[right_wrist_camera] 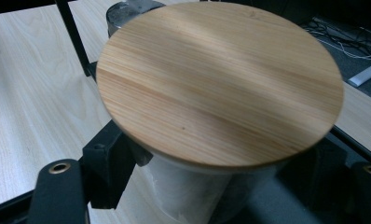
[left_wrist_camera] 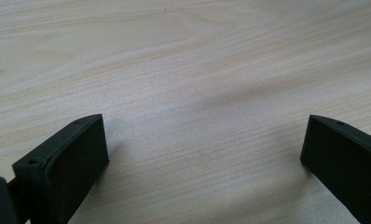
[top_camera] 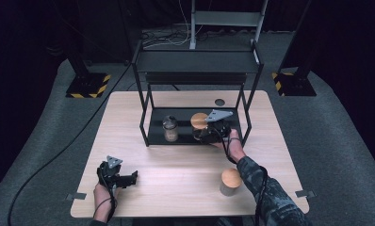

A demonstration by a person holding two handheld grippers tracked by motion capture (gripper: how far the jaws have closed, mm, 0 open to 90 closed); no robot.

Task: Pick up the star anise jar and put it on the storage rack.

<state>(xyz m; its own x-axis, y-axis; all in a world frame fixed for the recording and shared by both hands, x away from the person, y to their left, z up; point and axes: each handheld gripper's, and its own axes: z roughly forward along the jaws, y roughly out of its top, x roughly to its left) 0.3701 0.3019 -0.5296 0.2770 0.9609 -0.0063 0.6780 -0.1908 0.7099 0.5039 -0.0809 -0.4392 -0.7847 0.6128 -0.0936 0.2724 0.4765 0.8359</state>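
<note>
Wood grain covers the round lid (right_wrist_camera: 221, 84) of the jar (top_camera: 199, 126) that the right gripper (top_camera: 209, 133) has between its jaws. In the right gripper view the jar's pale body (right_wrist_camera: 193, 196) sits squarely between the two black jaws, one pressed to its left flank and the other to its right, just under the lid's rim — the claw is pinching the jar. From the high view, this jar stands on the lower shelf of the black metal rack (top_camera: 195, 61) at the far middle of the table (top_camera: 176, 169), toward the right end of that shelf, with the gripper coming at it from the near side and the person's right hand (top_camera: 232, 148) just behind.

A second jar with a dark lid (top_camera: 170, 129) stands on the same shelf to the left, near the held one but apart from it; its metal-looking top (right_wrist_camera: 127, 11) peeks out behind the wooden lid in the right gripper view. A third jar with a wooden lid (top_camera: 231, 181) stands on the table at the near right, beside the person's sleeve.

The left gripper (top_camera: 124, 179) rests low at the near left of the table, well apart from all the jars — its jaws are spread wide, with bare tabletop (left_wrist_camera: 197, 93) between them.
</note>
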